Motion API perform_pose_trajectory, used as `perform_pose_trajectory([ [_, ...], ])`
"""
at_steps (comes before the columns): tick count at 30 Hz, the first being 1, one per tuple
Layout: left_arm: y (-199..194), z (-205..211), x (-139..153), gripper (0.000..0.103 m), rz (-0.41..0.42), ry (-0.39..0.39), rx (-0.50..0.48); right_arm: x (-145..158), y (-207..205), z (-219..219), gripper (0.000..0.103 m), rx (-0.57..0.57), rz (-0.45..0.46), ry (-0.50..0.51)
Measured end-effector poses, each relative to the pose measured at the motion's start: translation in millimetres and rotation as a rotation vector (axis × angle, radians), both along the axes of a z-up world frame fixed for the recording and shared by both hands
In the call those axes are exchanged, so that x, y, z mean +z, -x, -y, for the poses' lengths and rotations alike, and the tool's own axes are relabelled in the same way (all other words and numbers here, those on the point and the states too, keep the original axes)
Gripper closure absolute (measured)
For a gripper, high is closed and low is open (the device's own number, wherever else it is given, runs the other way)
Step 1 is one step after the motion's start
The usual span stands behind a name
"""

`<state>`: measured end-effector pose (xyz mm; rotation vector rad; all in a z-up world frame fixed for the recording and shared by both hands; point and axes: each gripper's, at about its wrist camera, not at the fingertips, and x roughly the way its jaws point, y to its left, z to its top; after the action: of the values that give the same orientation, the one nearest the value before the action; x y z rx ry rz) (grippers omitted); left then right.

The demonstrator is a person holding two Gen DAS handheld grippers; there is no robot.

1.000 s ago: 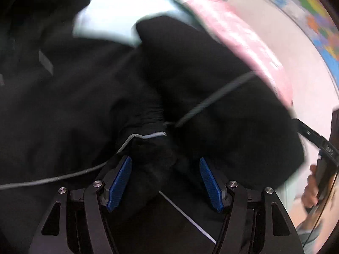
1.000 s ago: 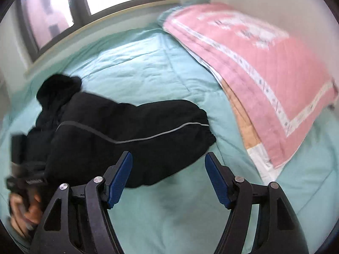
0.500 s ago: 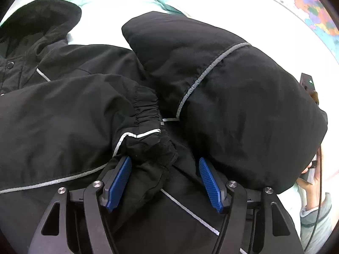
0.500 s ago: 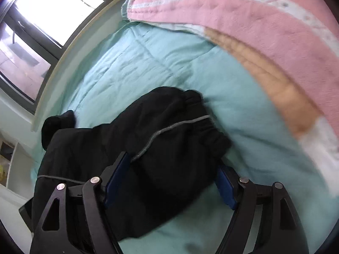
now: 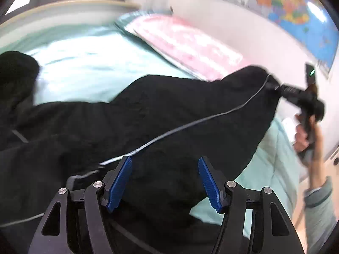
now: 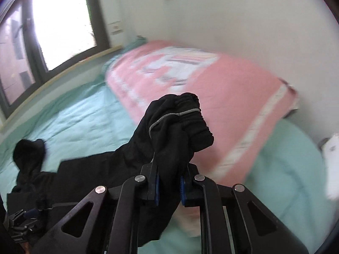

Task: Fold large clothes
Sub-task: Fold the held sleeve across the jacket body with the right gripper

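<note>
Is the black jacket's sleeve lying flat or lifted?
Lifted: the right gripper pinches the sleeve above the green bedspread.

Daylight enters through the window (image 6: 61, 21), which is blown out white. Motion blur smears the pink quilt (image 6: 211, 89) beside it in both views. The black jacket (image 5: 169, 116) lacks detail. Fisheye edges curve and darken.

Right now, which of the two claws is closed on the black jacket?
The right claw: its blue pads have just closed on the black jacket's sleeve cuff. The left claw stands open.
</note>
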<state>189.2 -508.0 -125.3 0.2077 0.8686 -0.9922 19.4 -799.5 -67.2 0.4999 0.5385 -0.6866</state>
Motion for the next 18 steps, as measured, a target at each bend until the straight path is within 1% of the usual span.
perform_pose_trajectory([
  [2, -7, 18, -25, 0.037, -0.083, -0.041, -0.001, -10, 4, 11, 0.087, 0.010, 0.000, -0.046],
  [3, -12, 25, -43, 0.037, -0.128, -0.079, 0.003, -20, 4, 14, 0.087, 0.005, -0.018, -0.060],
  [4, -14, 31, -56, 0.037, -0.142, -0.120, 0.009, -31, 5, 17, 0.087, 0.007, -0.032, -0.074],
  [5, -13, 34, -62, 0.037, -0.138, -0.145, 0.014, -43, 4, 18, 0.088, 0.008, -0.046, -0.090],
  [7, -6, 36, -57, 0.037, -0.116, -0.164, 0.010, -61, 2, 18, 0.088, -0.014, -0.089, -0.098],
  [8, -3, 36, -55, 0.037, -0.108, -0.170, 0.009, -67, 1, 21, 0.088, -0.020, -0.096, -0.117],
  [10, -14, 32, -55, 0.037, -0.091, -0.150, 0.014, -70, 3, 21, 0.088, -0.019, -0.092, -0.128],
  [11, -17, 22, -52, 0.037, -0.097, -0.121, 0.017, -66, 4, 18, 0.088, -0.009, -0.079, -0.120],
  [13, -15, 1, -34, 0.037, -0.122, -0.040, 0.017, -50, 5, 5, 0.088, 0.029, -0.059, -0.089],
  [14, -14, -8, -25, 0.037, -0.115, -0.019, 0.020, -41, 4, -5, 0.088, 0.047, -0.057, -0.070],
  [16, -8, -32, -2, 0.037, -0.058, 0.000, 0.047, -19, -3, -28, 0.088, 0.107, -0.041, -0.040],
  [18, -3, -59, 19, 0.037, -0.019, 0.016, 0.072, 6, -19, -58, 0.088, 0.168, -0.038, 0.006],
])
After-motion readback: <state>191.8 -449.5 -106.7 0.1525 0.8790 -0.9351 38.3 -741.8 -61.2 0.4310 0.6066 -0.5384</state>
